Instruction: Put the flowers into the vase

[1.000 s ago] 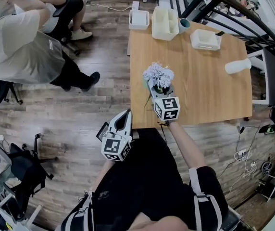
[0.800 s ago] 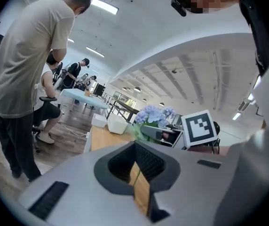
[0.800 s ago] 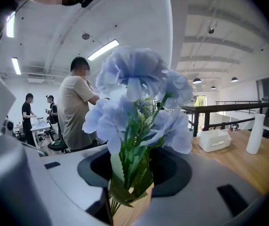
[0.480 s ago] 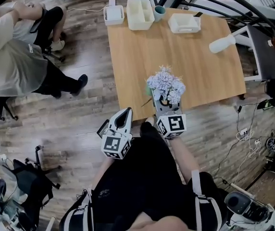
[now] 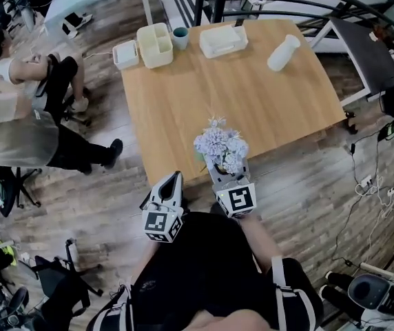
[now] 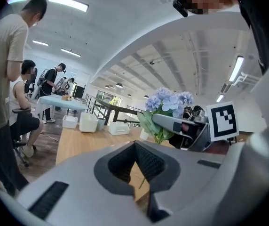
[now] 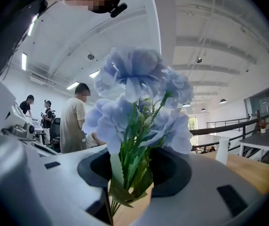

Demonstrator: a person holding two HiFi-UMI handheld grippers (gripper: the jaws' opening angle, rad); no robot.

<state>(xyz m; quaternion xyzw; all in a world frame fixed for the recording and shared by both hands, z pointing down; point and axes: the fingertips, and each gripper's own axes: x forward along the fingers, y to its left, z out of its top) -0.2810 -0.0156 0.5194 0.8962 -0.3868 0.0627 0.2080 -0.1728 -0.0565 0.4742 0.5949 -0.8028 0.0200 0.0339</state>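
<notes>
My right tool [image 5: 219, 169] pinches the green stems of the pale blue flowers [image 5: 221, 147], and the blooms stand up above its jaws at the near edge of the desk [image 5: 252, 95]. In the right gripper view the stems run down between the two jaws. My left tool [image 5: 173, 179] hangs just beside it, off the desk edge and over the floor, jaws pressed together with nothing between them. The white vase [image 5: 283, 52] sits near the desk's far right corner, well apart from the flowers.

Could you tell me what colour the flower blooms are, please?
The blooms are pale blue-lilac; the right gripper view shows them best.
</notes>
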